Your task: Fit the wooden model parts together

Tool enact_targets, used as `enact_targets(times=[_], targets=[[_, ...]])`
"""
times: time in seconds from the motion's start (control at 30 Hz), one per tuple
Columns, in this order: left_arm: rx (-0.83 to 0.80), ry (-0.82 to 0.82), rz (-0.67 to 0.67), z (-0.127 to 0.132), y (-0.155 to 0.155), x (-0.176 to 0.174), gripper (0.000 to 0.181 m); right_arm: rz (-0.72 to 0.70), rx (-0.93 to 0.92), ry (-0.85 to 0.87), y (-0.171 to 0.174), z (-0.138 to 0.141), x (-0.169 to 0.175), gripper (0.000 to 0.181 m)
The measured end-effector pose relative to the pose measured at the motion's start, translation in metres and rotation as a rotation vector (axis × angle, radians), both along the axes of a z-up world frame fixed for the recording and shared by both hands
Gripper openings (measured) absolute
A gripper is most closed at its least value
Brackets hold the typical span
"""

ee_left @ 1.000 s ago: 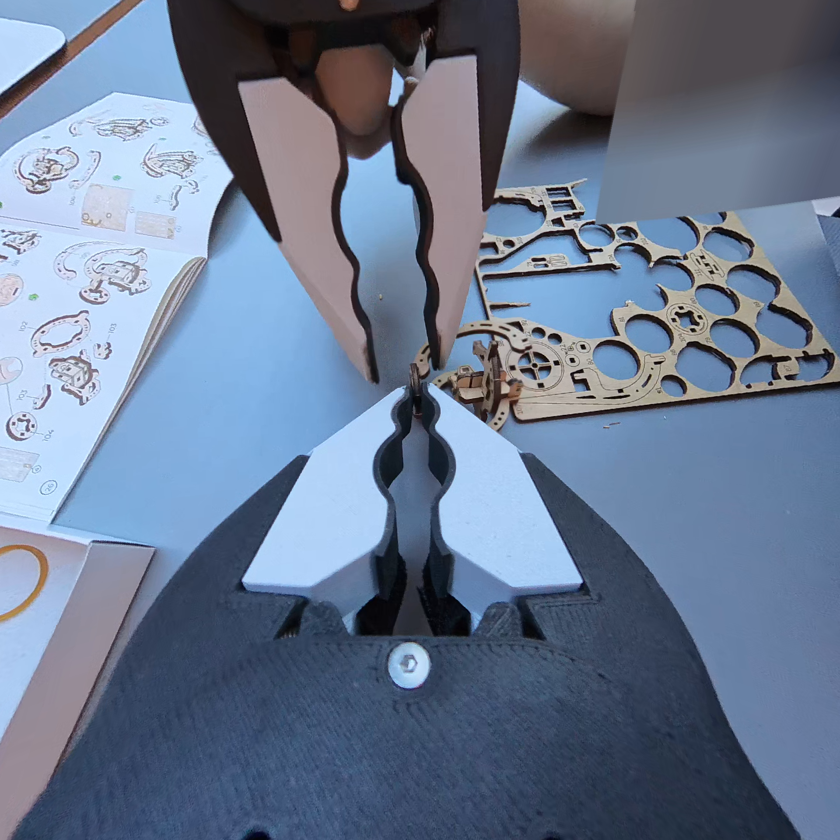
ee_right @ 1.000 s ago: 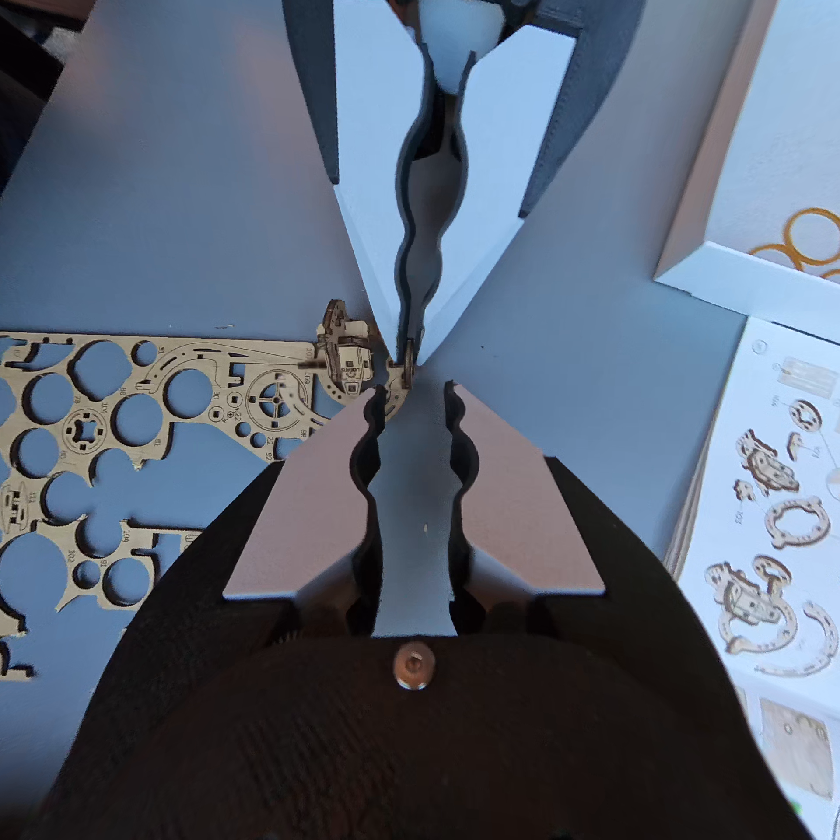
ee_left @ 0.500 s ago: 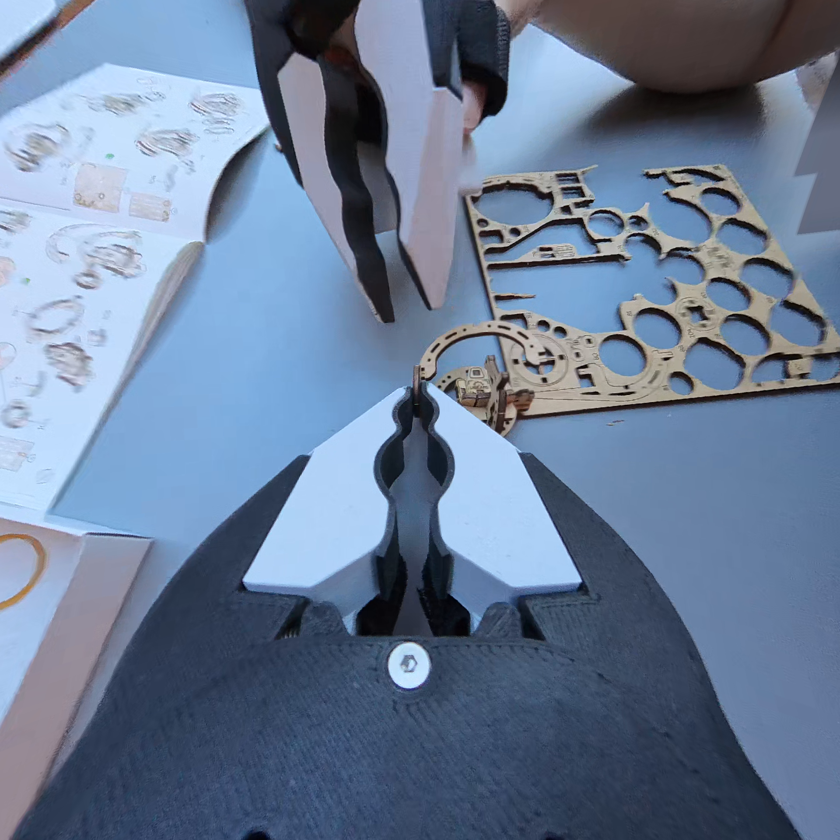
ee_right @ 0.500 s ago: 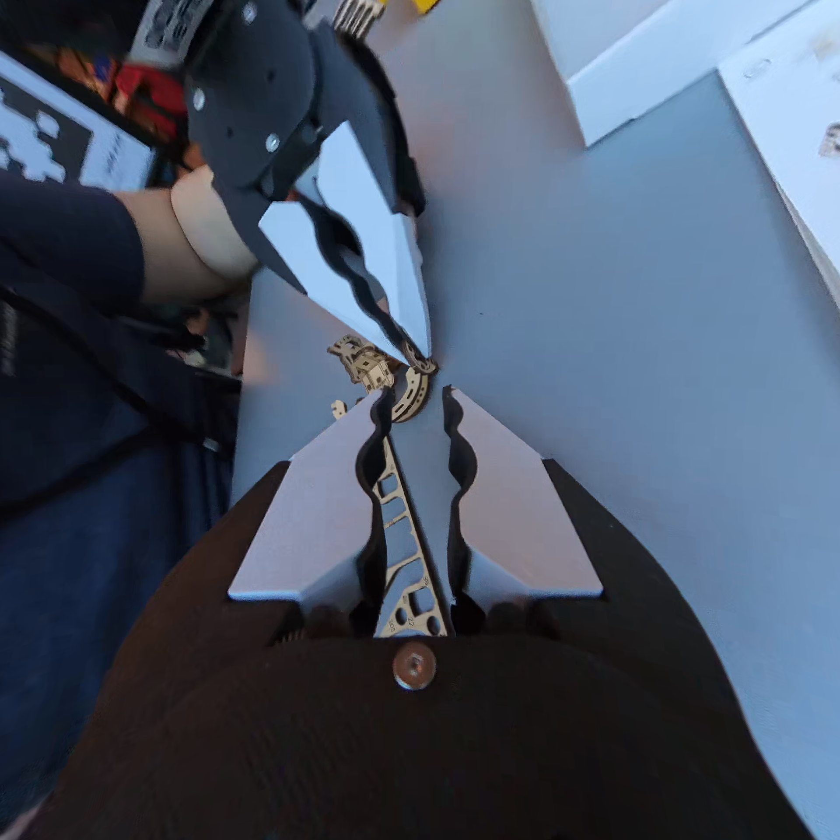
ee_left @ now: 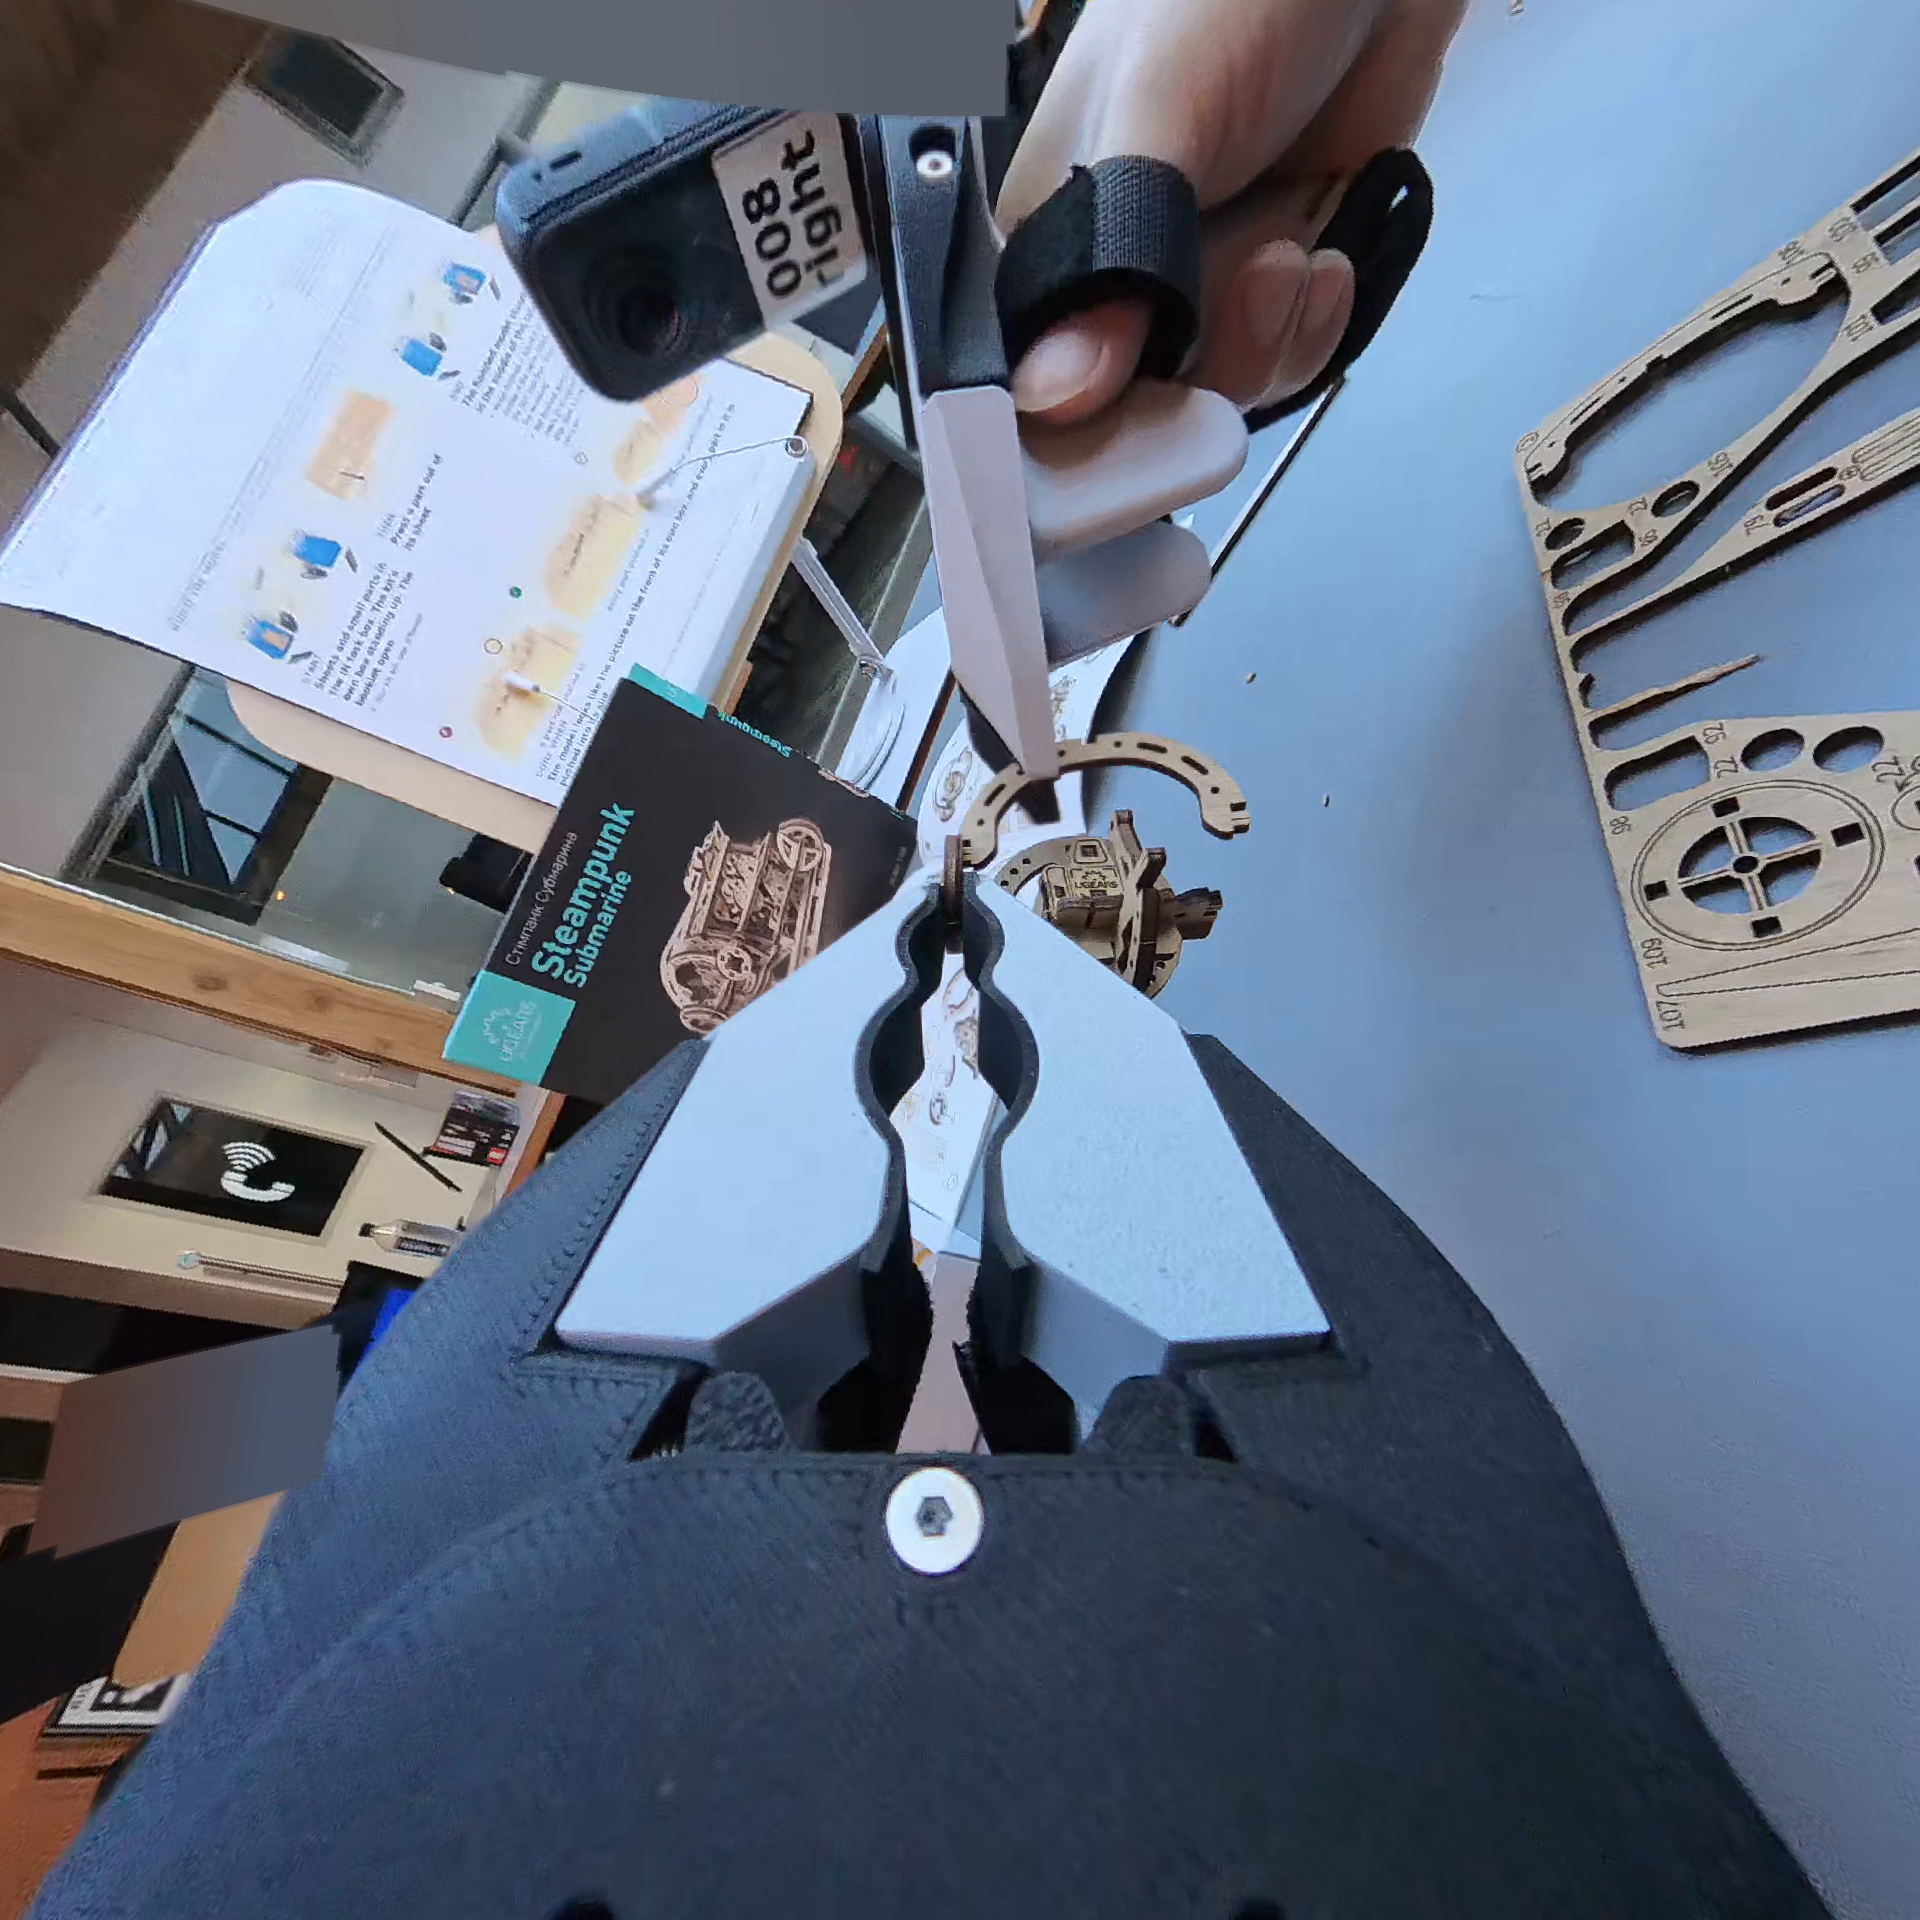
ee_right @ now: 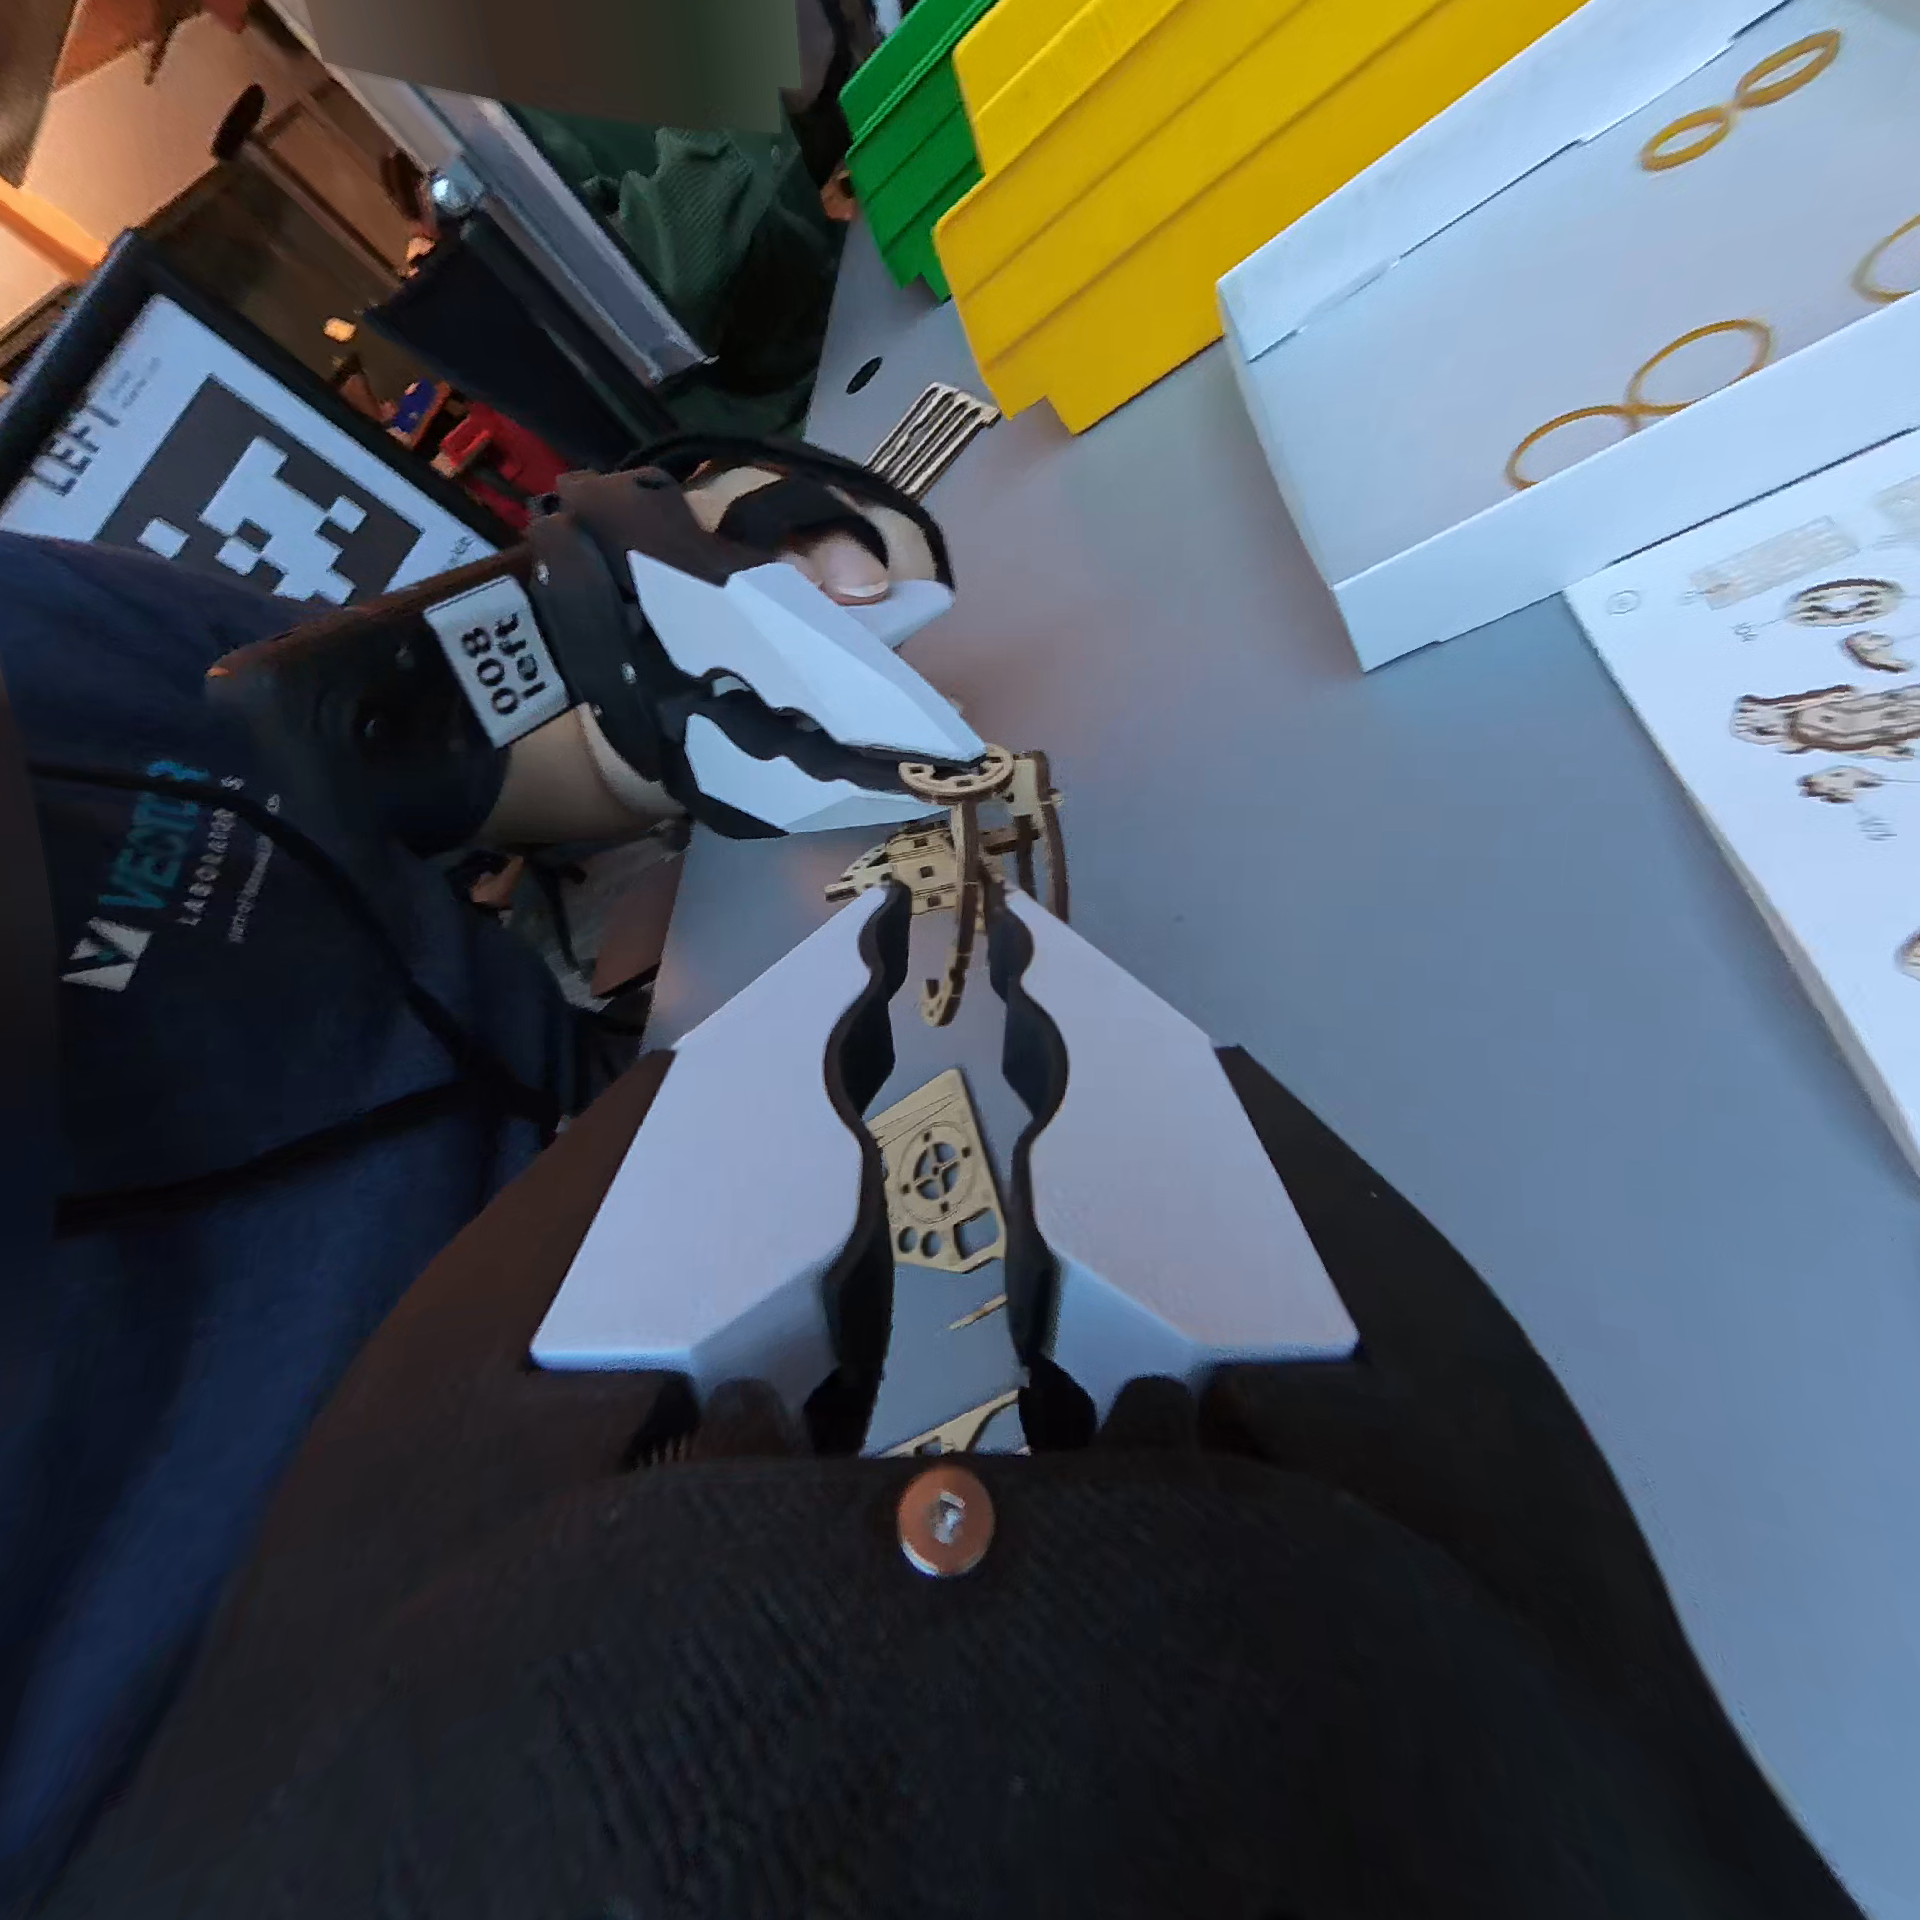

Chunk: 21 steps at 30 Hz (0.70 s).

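I saw the small wooden assembly [ee_left: 1107, 906] held up off the counter [ee_left: 1558, 1195], a pale laser-cut cluster with a round geared disc [ee_right: 954, 776] at one side and little blocky pieces slotted crosswise through its middle. My left tongs [ee_left: 954, 914] pinched that disc edge-on. A thin horseshoe-shaped arc [ee_left: 1117, 774], dotted with slots, stood just above the assembly, gripped near its middle by my right tongs [ee_right: 940, 914], its hooked ends [ee_left: 1226, 821] hanging free.

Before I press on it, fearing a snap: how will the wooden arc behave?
Arc: thin, slotted sheet wood, so probably brittle and likeliest to snap at the slots. It looks very light. Being open-ended, its tips may flex sideways.
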<state>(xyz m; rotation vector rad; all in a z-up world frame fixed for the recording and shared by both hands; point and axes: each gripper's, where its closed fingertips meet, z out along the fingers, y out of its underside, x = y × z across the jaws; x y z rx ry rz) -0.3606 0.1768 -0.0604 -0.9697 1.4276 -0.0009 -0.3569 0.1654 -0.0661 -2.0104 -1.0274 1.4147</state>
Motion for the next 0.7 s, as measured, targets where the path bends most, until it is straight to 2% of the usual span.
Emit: enact_targets(times=[0.4,0.57,0.7], targets=[[0.084,-0.049,-0.043,0.012,-0.011,0.000,0.001,0.062,0.106,0.096,-0.007,0.010,-0.007,0.001],[0.039,-0.091,-0.047,0.014,-0.010,-0.002,0.017,0.049,0.235,0.077,-0.005,0.012,-0.007,0.000],[0.060,-0.089,-0.073,0.014,-0.014,-0.002,0.017,0.058,0.246,0.067,-0.008,0.012,-0.009,0.000]])
